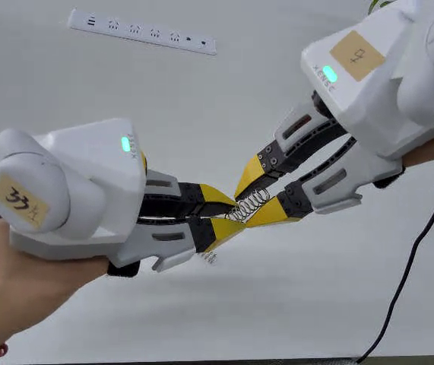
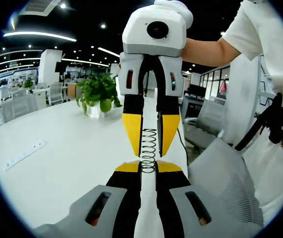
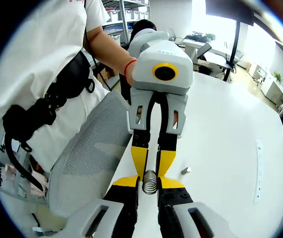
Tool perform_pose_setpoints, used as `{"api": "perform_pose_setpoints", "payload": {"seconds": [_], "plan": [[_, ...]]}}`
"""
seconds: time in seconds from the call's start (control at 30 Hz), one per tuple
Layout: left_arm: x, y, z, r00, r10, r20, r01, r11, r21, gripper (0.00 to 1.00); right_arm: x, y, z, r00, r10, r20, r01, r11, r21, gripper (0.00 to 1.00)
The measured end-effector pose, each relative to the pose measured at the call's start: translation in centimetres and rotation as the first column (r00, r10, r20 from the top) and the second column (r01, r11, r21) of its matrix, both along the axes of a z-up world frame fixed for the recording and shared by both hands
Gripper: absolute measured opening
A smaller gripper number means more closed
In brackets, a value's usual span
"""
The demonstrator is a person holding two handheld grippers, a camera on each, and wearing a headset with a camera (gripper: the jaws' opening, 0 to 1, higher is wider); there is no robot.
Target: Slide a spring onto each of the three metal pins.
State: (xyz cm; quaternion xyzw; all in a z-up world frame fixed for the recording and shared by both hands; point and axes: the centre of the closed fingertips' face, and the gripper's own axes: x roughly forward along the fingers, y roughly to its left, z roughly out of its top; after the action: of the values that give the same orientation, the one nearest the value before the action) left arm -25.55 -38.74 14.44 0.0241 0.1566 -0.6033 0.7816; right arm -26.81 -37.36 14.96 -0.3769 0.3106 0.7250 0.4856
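Right tool [image 3: 150, 182] holds spring [image 2: 148, 148], left tool [image 2: 148, 166] seemingly shut

Left tongs [image 1: 228, 220] and right tongs [image 1: 253, 201] in glossy white plastic, tips matt yellow-black, shiny wire spring [image 1: 248, 204] in right tongs, thin metal pin [image 3: 157, 157] in left tongs, smooth matt bench [image 1: 201, 114] beneath

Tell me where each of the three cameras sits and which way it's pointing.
Head view: on the headset, looking down at the white table; left claw, right claw and a hand show.
Left gripper view: on the left claw, facing the right claw and the person's arm.
Right gripper view: on the right claw, facing the left claw, its pin and the person's torso.
Shared: all three show the spring in the right claw.
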Motion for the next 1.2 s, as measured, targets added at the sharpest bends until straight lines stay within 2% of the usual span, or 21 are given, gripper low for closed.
{"api": "perform_pose_setpoints", "payload": {"seconds": [0.47, 0.87, 1.03, 1.2], "plan": [[-0.3, -0.1, -0.2, 1.0, -0.008, 0.003, 0.008, 1.0, 0.001, 0.07, 0.0, 0.0, -0.2, 1.0, 0.004, 0.006, -0.004, 1.0, -0.009, 0.07], [-0.3, 0.3, -0.6, 1.0, -0.014, 0.017, 0.014, 1.0, 0.006, 0.07, 0.1, 0.2, -0.6, 0.999, -0.034, -0.012, 0.034, 0.999, 0.0, 0.07], [-0.3, 1.0, -1.1, 1.0, -0.01, 0.024, 0.009, 1.0, 0.029, 0.09, 0.3, 0.2, -0.2, 0.998, -0.053, -0.017, 0.054, 0.999, 0.006, 0.07], [0.4, 2.5, -1.5, 0.999, 0.034, 0.023, -0.035, 0.999, 0.034, 0.17, 1.2, -0.2, -0.1, 0.995, -0.095, -0.006, 0.095, 0.995, 0.009, 0.07]]}}
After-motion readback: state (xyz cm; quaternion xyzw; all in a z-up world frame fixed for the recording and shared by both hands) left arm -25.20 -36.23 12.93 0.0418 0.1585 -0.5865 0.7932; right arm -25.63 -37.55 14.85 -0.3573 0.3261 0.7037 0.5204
